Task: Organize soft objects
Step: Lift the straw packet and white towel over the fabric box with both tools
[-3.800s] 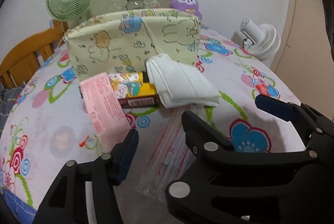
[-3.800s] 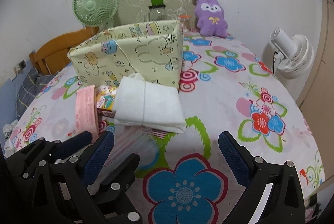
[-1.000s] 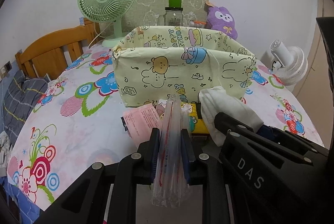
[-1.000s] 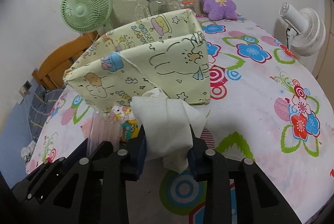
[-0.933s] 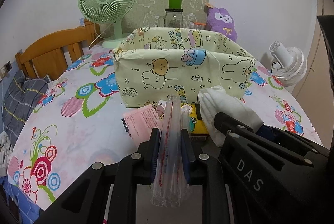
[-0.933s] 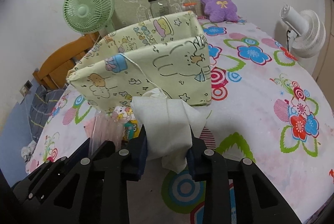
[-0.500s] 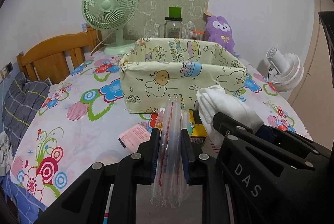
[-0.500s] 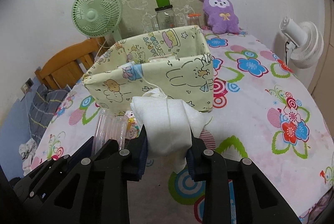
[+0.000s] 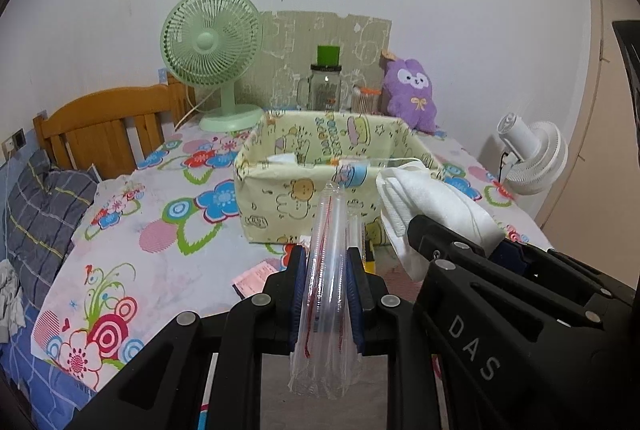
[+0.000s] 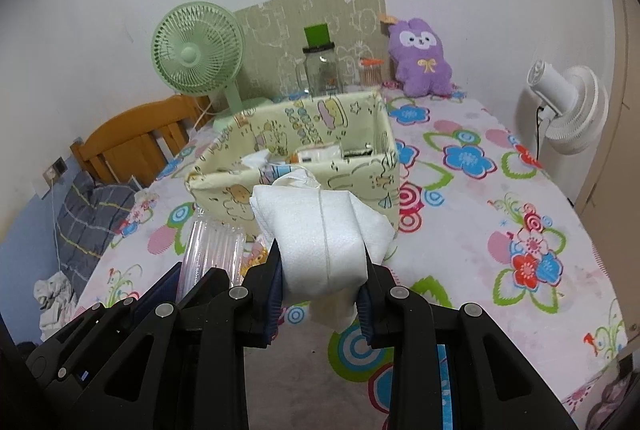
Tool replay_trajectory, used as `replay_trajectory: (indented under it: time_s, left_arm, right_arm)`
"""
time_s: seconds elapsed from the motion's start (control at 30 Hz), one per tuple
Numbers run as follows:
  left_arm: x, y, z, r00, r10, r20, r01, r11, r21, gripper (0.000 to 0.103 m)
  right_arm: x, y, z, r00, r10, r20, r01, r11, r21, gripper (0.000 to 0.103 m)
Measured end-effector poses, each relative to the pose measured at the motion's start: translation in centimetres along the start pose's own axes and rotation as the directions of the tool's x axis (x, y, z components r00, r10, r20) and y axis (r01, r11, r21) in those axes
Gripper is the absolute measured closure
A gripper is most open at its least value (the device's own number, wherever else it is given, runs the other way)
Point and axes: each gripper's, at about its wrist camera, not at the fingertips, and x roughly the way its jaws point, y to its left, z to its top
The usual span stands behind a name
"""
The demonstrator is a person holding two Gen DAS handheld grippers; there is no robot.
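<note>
My left gripper (image 9: 324, 262) is shut on a clear plastic bag (image 9: 326, 270) with red trim and holds it upright above the bed. My right gripper (image 10: 322, 266) is shut on a folded white cloth (image 10: 320, 230) tied with thread; the cloth also shows in the left wrist view (image 9: 432, 205). Both are raised in front of an open yellow cartoon-print fabric box (image 9: 280, 189), which also shows in the right wrist view (image 10: 360, 169) with a few small items inside. A pink packet (image 9: 256, 276) and a snack pack (image 10: 256, 256) lie on the sheet below.
A green fan (image 9: 212, 45), a jar with a green lid (image 9: 326, 85), a purple plush (image 9: 412, 93) and a cardboard sheet (image 10: 316, 13) stand behind the box. A white fan (image 10: 568, 101) stands at the right. A wooden headboard (image 9: 104, 125) and grey bedding (image 9: 40, 197) are at the left.
Both grippers closed, the left on the plastic bag and the right on the white cloth, then rose; the box's inside has come into view.
</note>
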Motion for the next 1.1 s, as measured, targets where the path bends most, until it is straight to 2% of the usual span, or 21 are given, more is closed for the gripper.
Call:
replay_trajectory:
  time_s: [0.67,1.1]
  left_arm:
    - [-3.7,-0.5,3.1,0.997,-0.014,0.071,0.013,1.0,0.02,0.085]
    - [-3.7,0.1,5.2,0.995,-0.015,0.094,0.013,1.0,0.024,0.085]
  right_arm:
    - [-4.4,1.1,2.8,0.997,-0.007,0.082,0.009,1.0,-0.027,0.069]
    - [-4.6,1.9,5.0,0.994,-0.004,0.106,0.009,0.999,-0.043,0.069]
